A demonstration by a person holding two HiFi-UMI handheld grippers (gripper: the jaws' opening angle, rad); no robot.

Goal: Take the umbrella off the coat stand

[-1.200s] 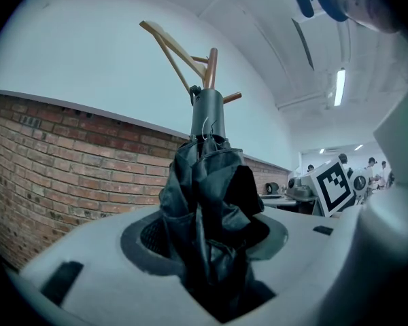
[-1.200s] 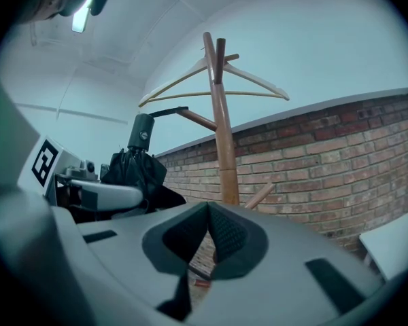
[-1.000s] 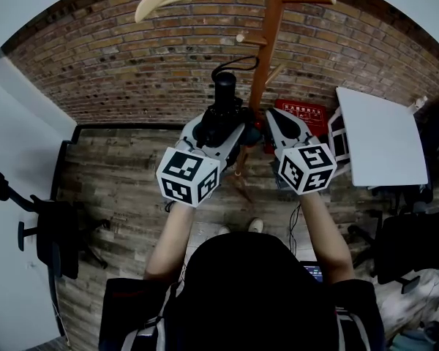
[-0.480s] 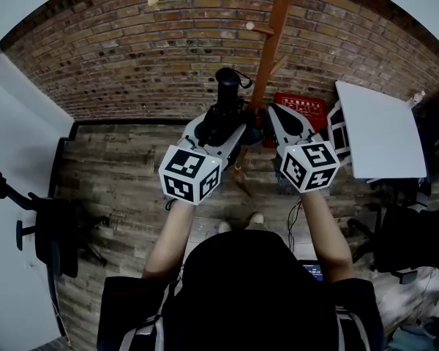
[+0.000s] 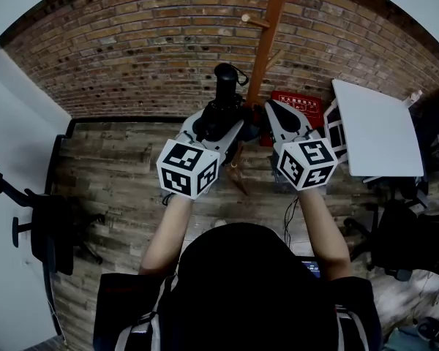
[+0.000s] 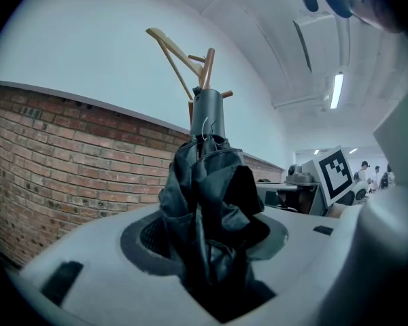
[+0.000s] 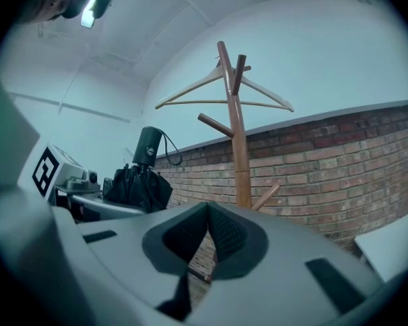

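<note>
My left gripper (image 5: 221, 123) is shut on a folded black umbrella (image 5: 224, 93), which stands upright with its handle on top and its strap loose beside it. In the left gripper view the bunched black umbrella (image 6: 207, 202) fills the gap between the pads of the left gripper (image 6: 211, 253). The wooden coat stand (image 5: 267, 42) rises just right of the umbrella, apart from it. Beside the stand's pole my right gripper (image 5: 272, 112) is shut with nothing in it. The right gripper view shows the right gripper (image 7: 205, 240), the coat stand (image 7: 239, 141) ahead and the umbrella (image 7: 139, 182) at left.
A wooden hanger (image 7: 221, 94) hangs at the top of the stand. A white table (image 5: 377, 130) is at the right, and a red box (image 5: 300, 108) sits on the floor by the brick wall (image 5: 132, 57). Black office chairs (image 5: 47, 229) flank the person.
The umbrella's strap reached toward a peg on the stand a second ago; now it hangs loose by the handle. My left gripper has drawn the umbrella slightly away from the stand.
</note>
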